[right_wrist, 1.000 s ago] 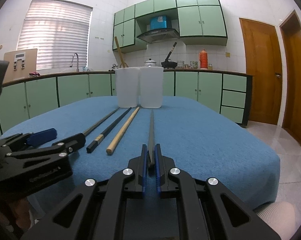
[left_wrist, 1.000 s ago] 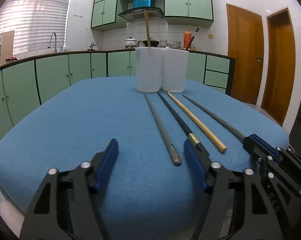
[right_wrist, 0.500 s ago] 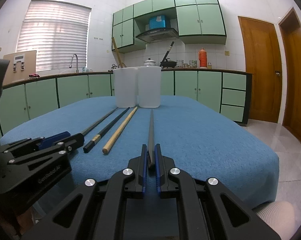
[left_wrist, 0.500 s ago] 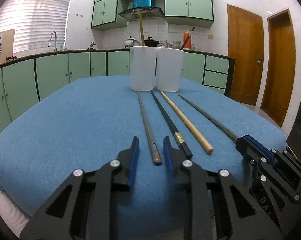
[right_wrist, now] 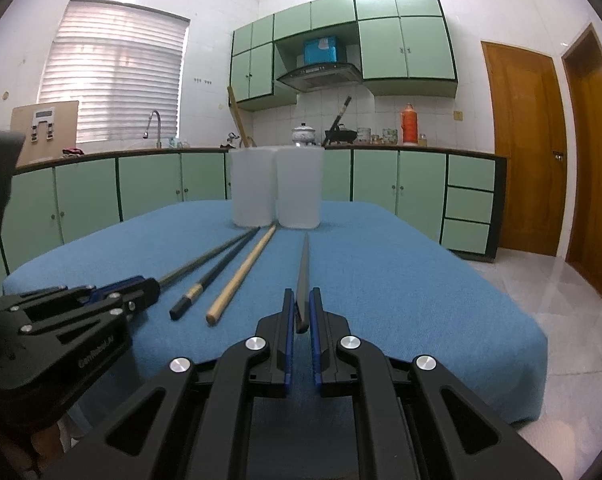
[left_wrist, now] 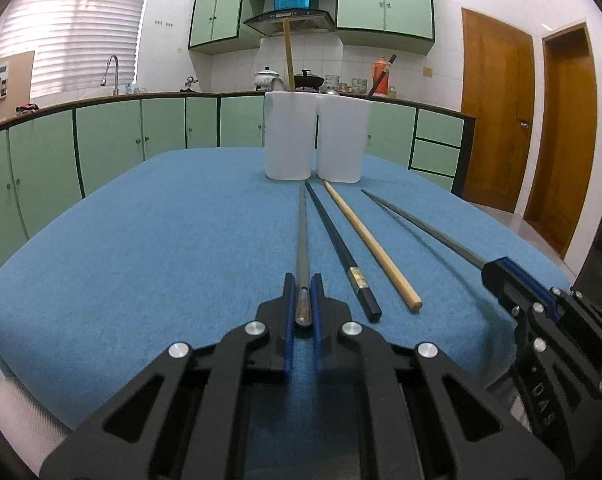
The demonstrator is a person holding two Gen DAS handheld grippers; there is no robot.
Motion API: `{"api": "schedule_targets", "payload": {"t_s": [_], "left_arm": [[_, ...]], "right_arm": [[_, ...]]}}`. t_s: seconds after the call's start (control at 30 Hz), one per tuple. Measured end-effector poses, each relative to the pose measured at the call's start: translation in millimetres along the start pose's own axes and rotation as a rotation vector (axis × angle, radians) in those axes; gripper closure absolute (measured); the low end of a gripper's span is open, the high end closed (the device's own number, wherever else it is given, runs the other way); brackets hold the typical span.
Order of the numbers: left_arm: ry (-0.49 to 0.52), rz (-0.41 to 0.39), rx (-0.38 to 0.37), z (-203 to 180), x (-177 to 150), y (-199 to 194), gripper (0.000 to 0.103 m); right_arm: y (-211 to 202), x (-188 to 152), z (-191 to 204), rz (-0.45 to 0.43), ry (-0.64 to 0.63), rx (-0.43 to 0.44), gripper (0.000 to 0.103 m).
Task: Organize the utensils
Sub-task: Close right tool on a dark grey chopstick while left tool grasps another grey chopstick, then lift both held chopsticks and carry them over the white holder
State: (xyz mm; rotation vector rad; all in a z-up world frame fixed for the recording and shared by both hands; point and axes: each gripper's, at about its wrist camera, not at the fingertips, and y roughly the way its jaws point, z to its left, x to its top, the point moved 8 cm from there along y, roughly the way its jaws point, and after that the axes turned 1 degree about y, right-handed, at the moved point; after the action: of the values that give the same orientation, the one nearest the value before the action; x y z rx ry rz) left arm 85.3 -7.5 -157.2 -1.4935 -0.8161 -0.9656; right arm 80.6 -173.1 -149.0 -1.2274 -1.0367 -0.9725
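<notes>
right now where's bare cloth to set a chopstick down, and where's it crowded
Bare blue cloth lies left of the metal chopstick in the left gripper, and right of the one in the right gripper, out to the table edge. Crowded: the middle strip, black chopstick, wooden chopstick, up to the white cups.

Four chopsticks lie lengthwise on the blue desk: grey metal chopstick, black chopstick, wooden chopstick, second grey chopstick, all pointing toward two white cups.
</notes>
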Motion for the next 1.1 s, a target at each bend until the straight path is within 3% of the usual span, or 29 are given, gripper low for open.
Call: {"api": "schedule_targets", "payload": {"t_s": [0.33, 0.6, 0.93, 1.1], "left_arm": [[0.008, -0.119, 0.026, 11, 45, -35, 0.097], [0.014, -0.210, 0.020, 20, 100, -60, 0.097], [0.034, -0.226, -0.022, 27, 163, -61, 0.097], [0.019, -0.179, -0.076, 28, 191, -49, 0.097]], "right_arm": [[-16, 44, -6, -0.060, 0.010, 0.047, 0.096], [-18, 100, -15, -0.090, 0.024, 0.104, 0.096], [7, 169, -24, -0.019, 0.062, 0.213, 0.096], [19, 191, -20, 0.025, 0.052, 0.260, 0.096]]}}
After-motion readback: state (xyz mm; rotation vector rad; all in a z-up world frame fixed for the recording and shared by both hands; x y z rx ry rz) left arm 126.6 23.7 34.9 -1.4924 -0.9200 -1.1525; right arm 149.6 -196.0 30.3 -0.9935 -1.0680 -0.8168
